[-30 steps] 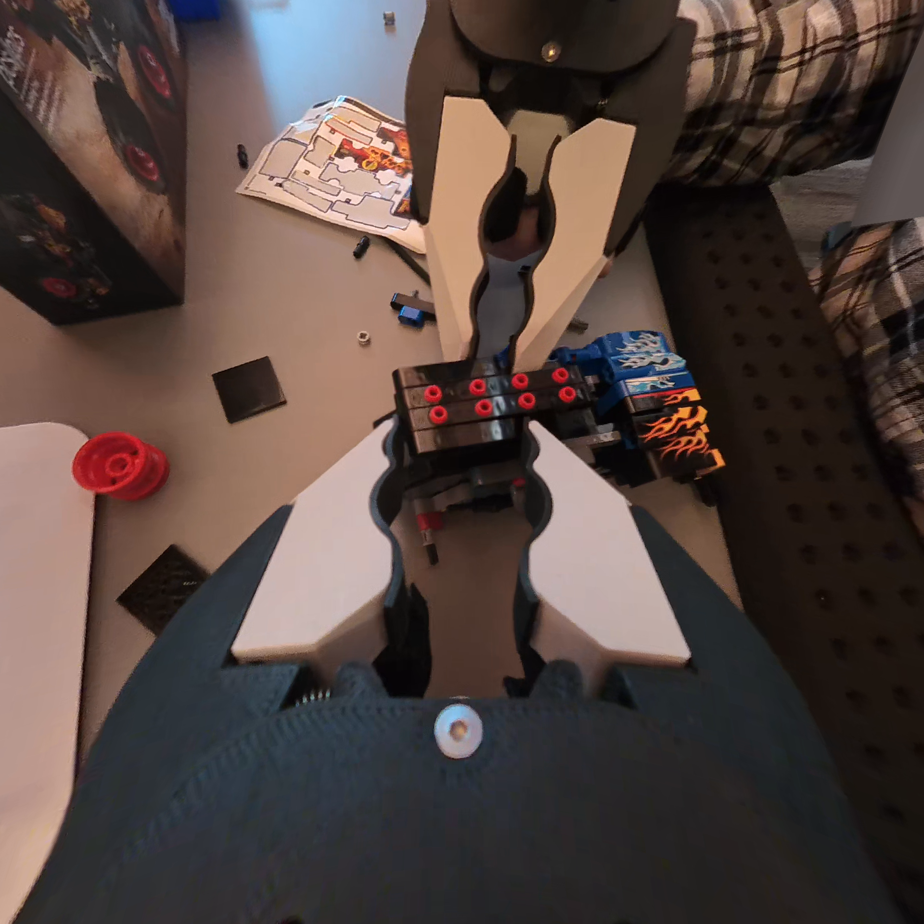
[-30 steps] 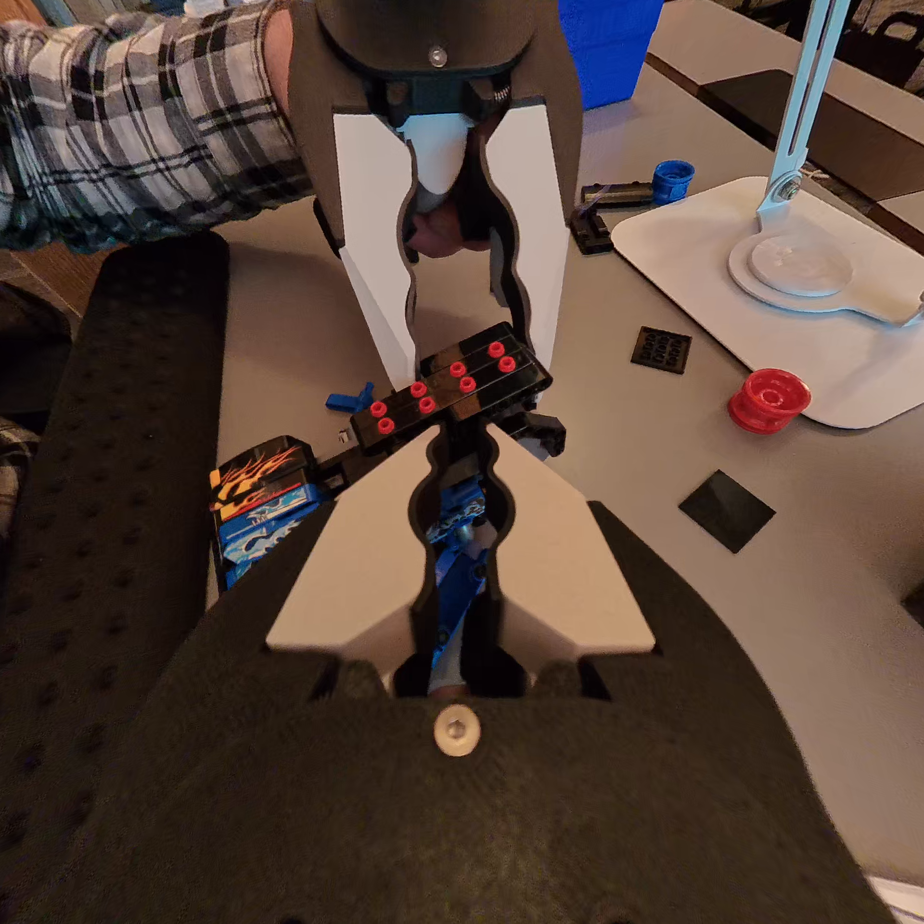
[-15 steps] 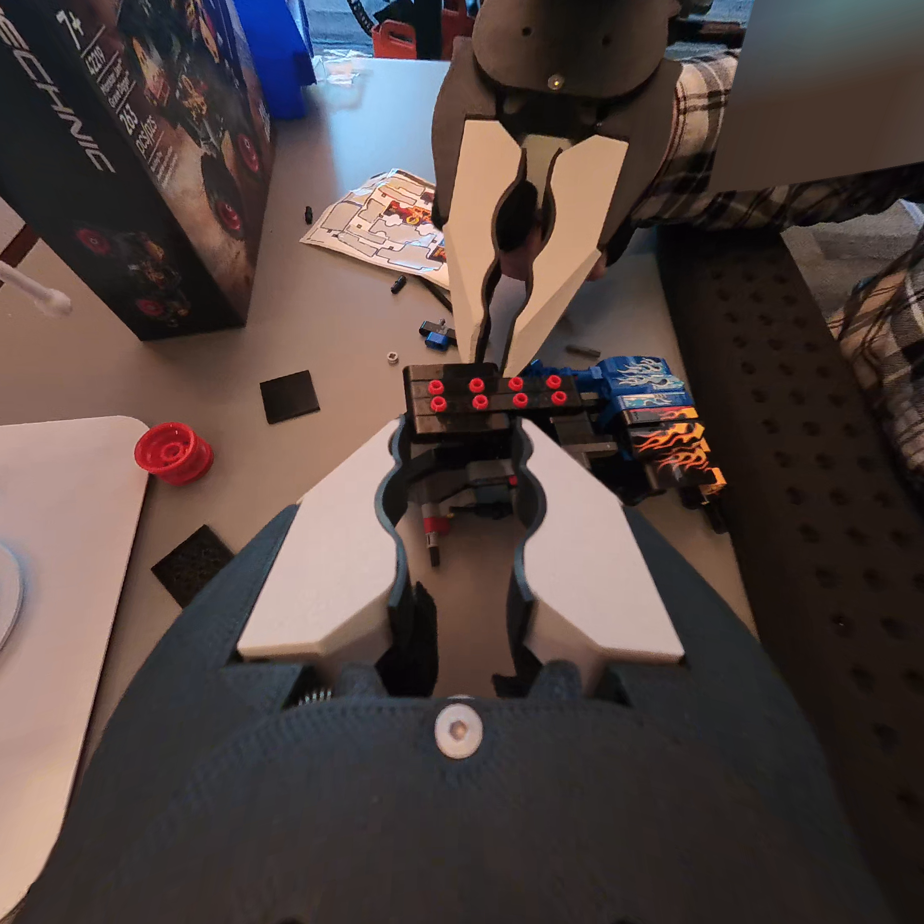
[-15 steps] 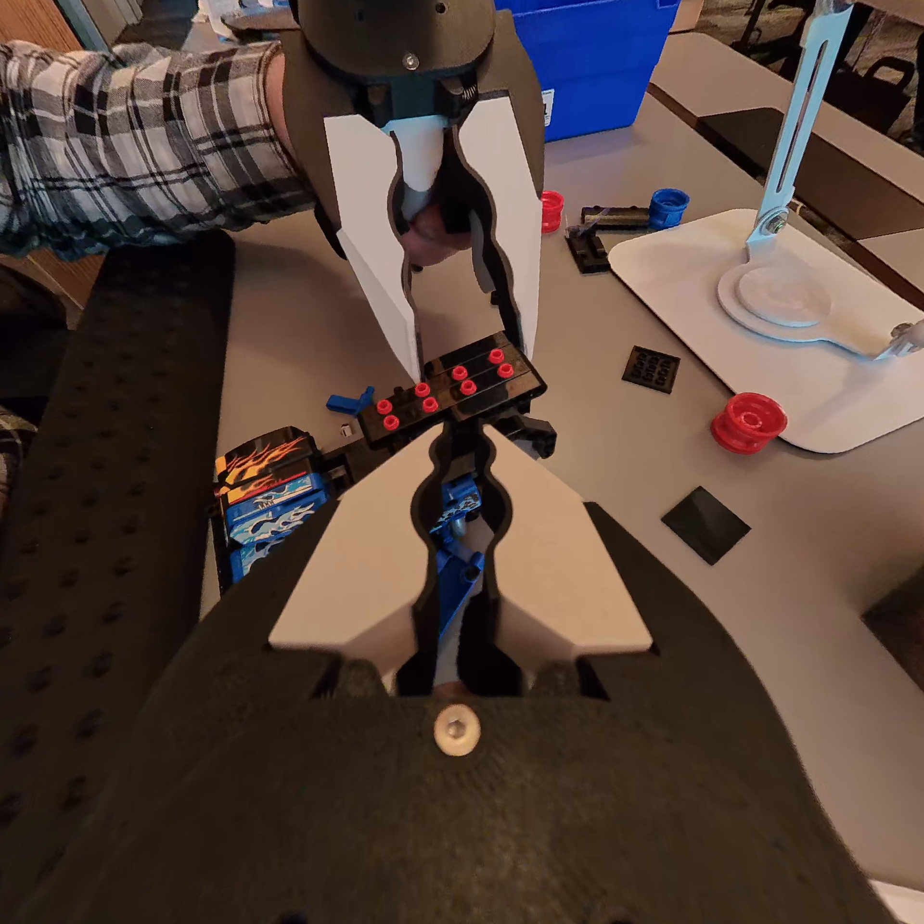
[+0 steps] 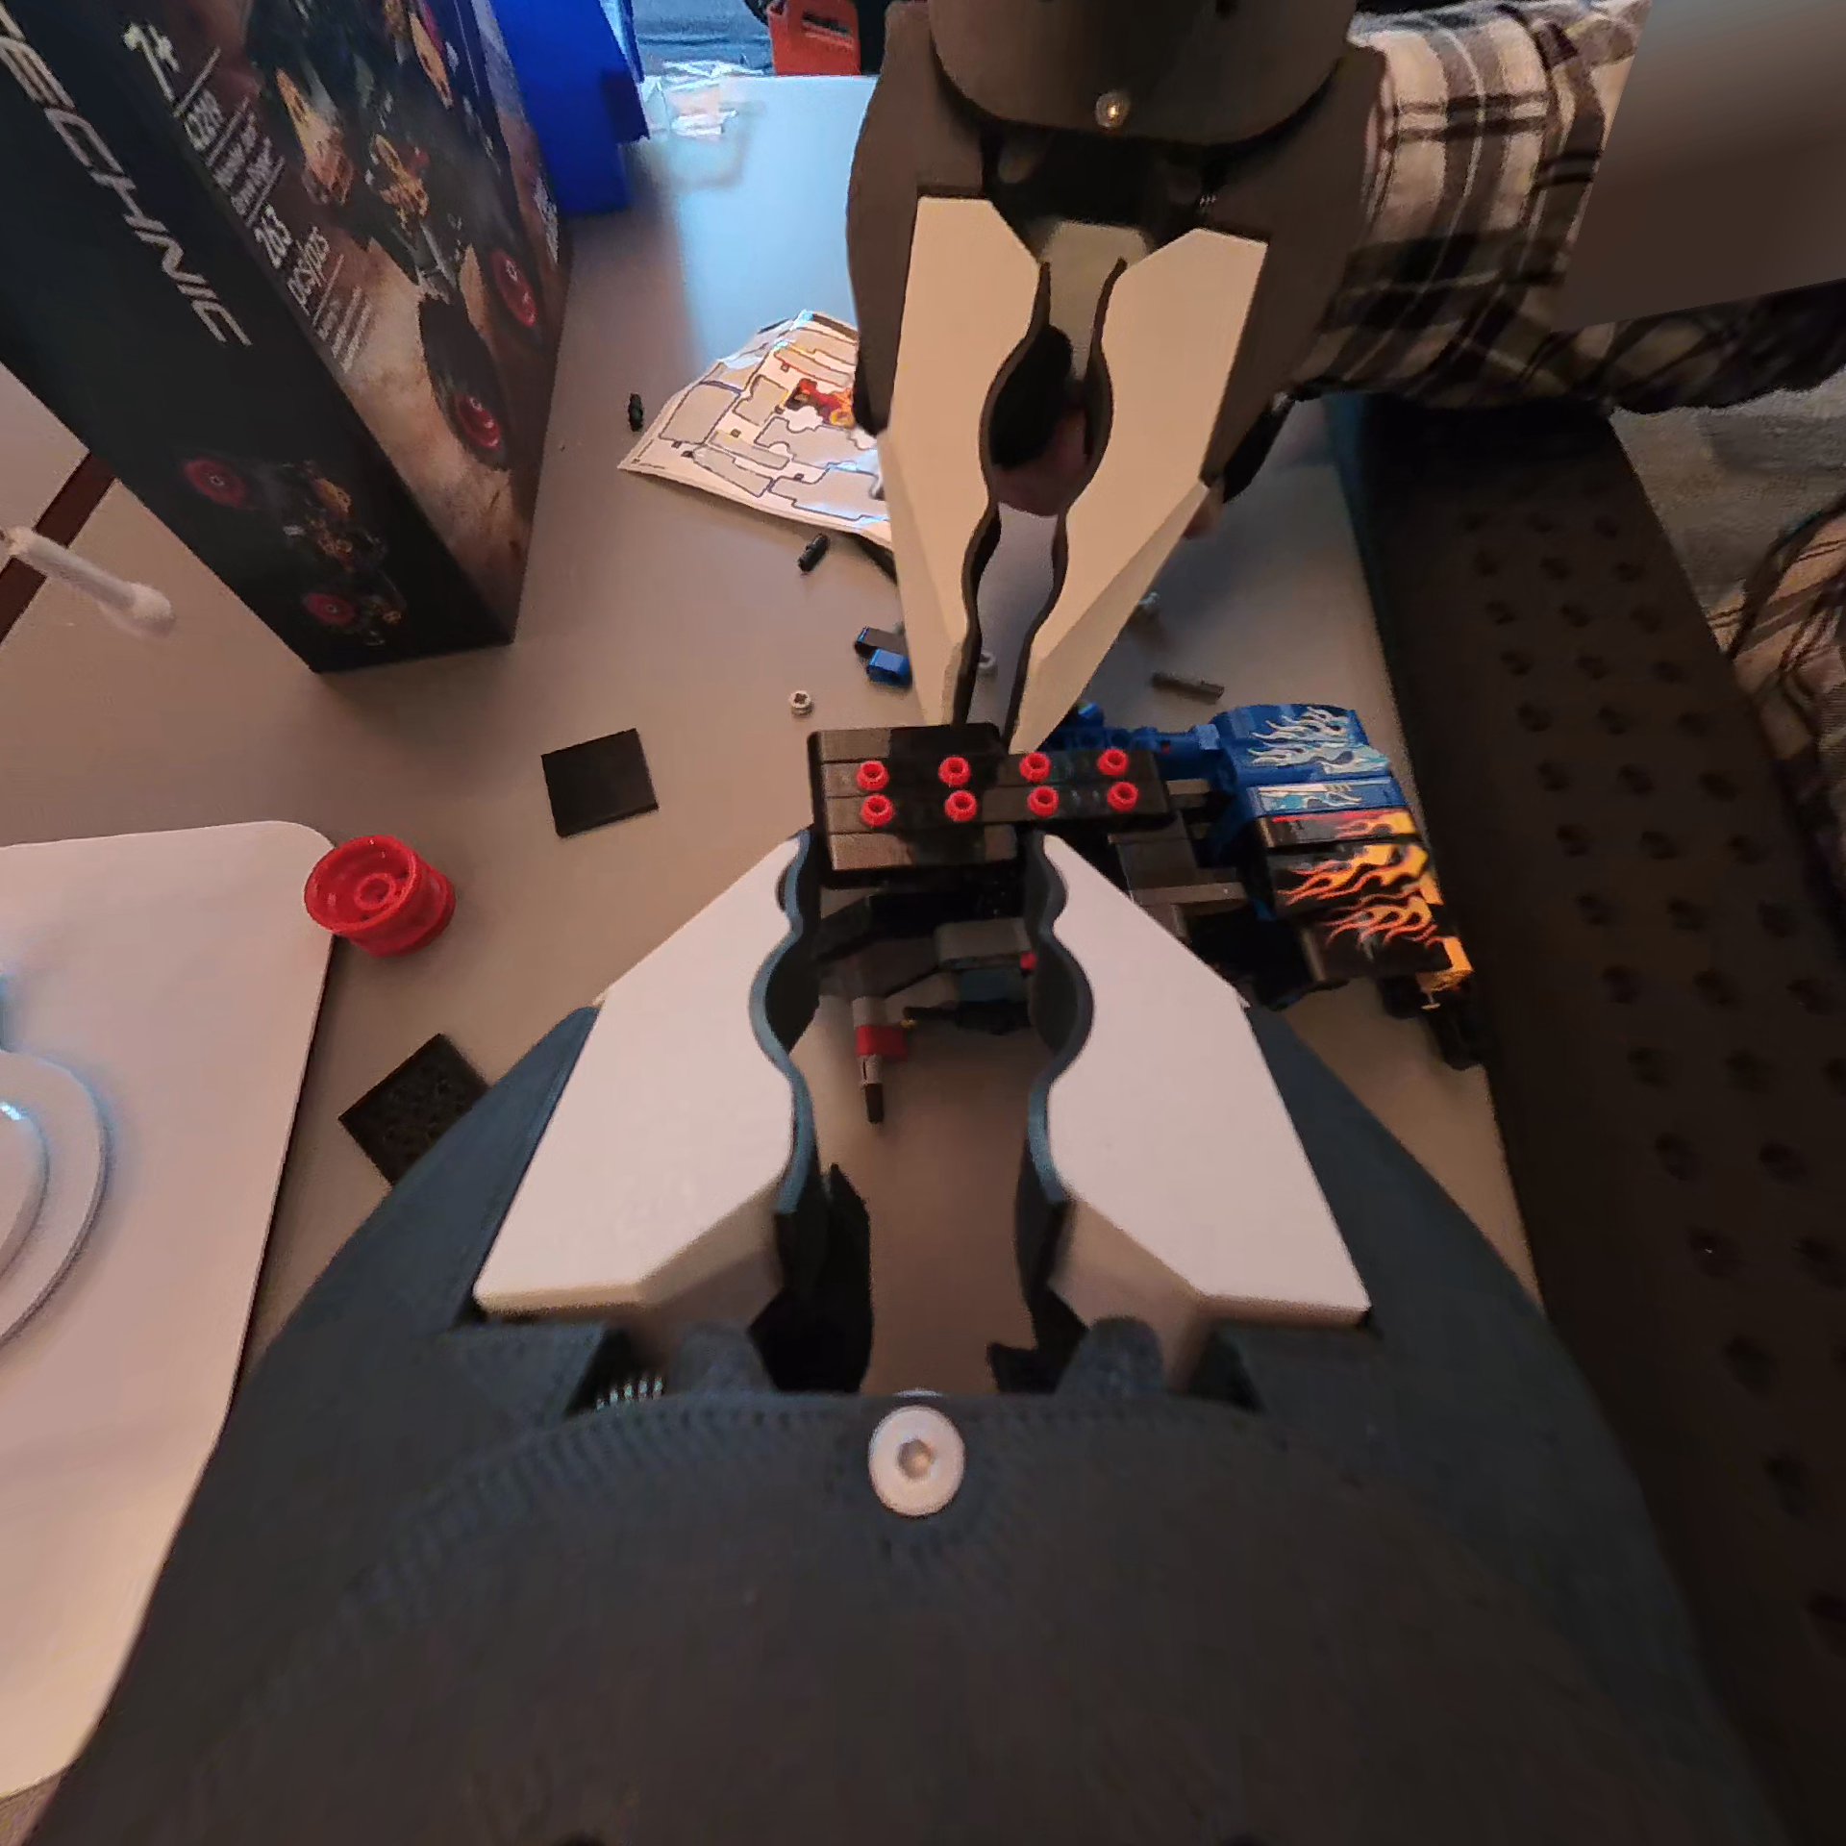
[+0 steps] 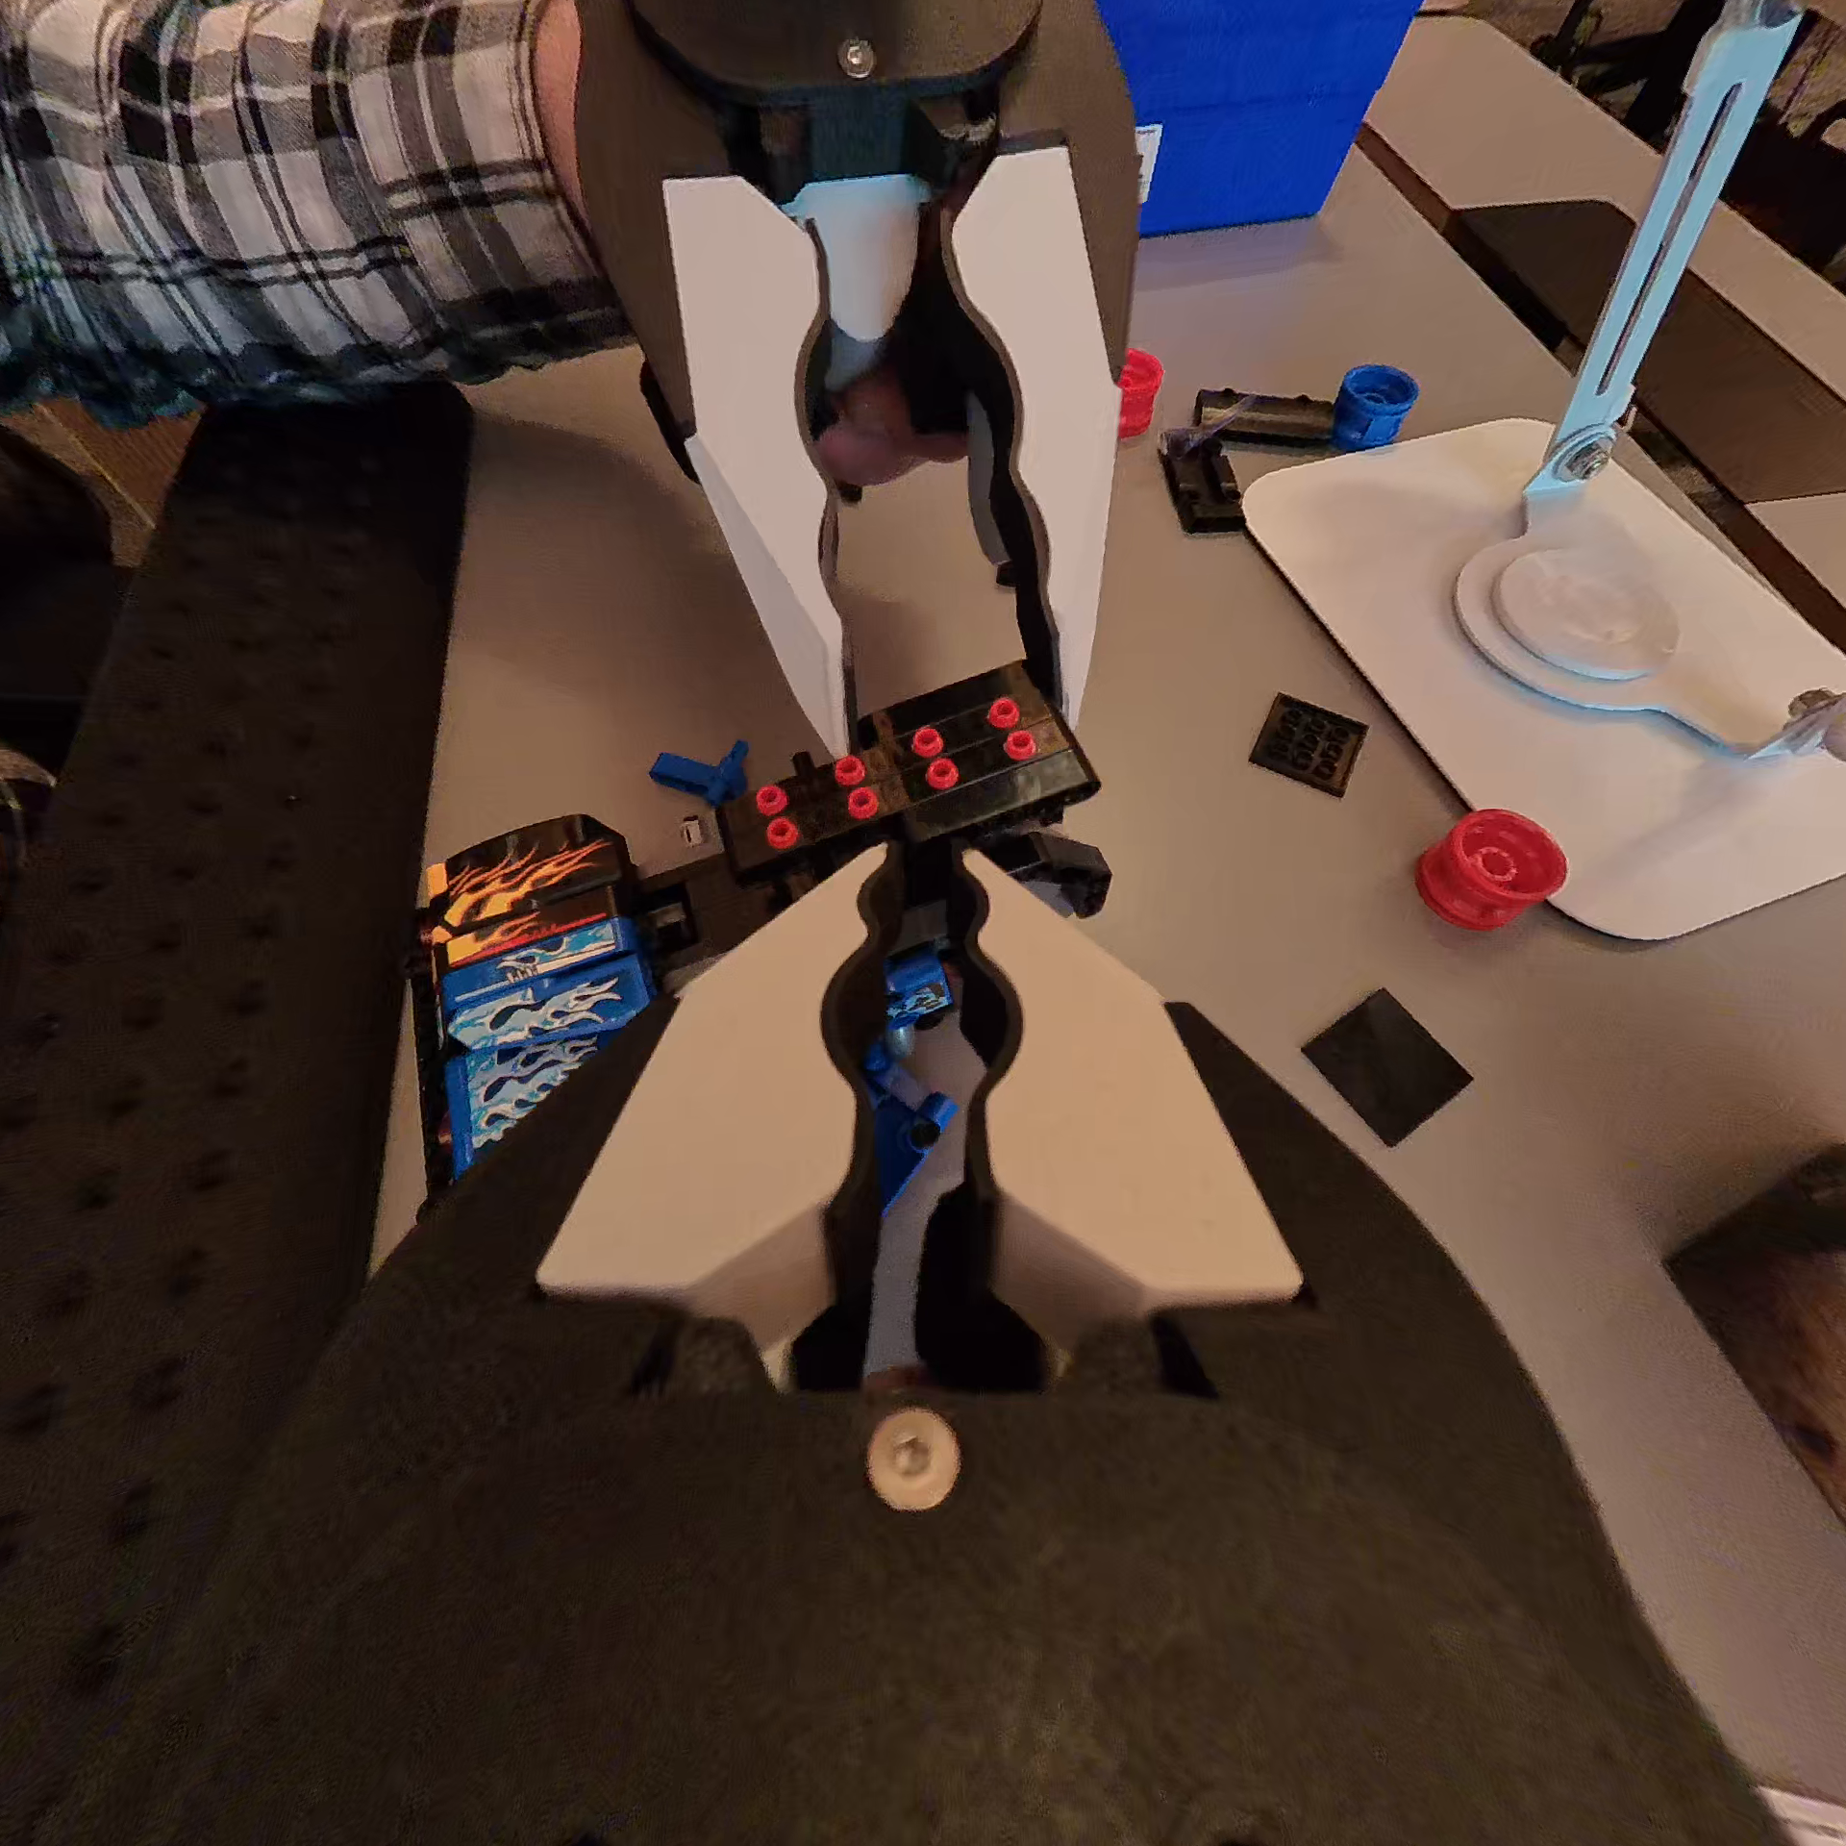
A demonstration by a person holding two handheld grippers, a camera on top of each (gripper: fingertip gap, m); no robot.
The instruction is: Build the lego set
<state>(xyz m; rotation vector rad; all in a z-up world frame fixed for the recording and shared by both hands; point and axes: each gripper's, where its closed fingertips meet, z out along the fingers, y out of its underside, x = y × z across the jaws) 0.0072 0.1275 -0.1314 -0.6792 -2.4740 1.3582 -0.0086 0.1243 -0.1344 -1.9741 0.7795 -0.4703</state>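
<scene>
Gripping the black red-pinned block [image 5: 984, 799] with the left gripper [image 5: 924, 849], jaws spread to its width. Meeting it opposite with the right gripper [image 6: 924, 854], jaws almost closed, hold unclear. Slid back off the block's top to its edge: pressing likely finished. Flame-panelled body [image 5: 1349, 879] just right on the counter [image 5: 699, 619]; red wheel [image 5: 380, 894] left.

A white lamp base [image 6: 1558, 639] sits on the grey table [image 6: 1249, 999]. Beyond the base stands a blue bin [image 6: 1249, 110]. A black perforated mat [image 6: 250, 799] lies well apart from the base, along the table's opposite edge.
</scene>
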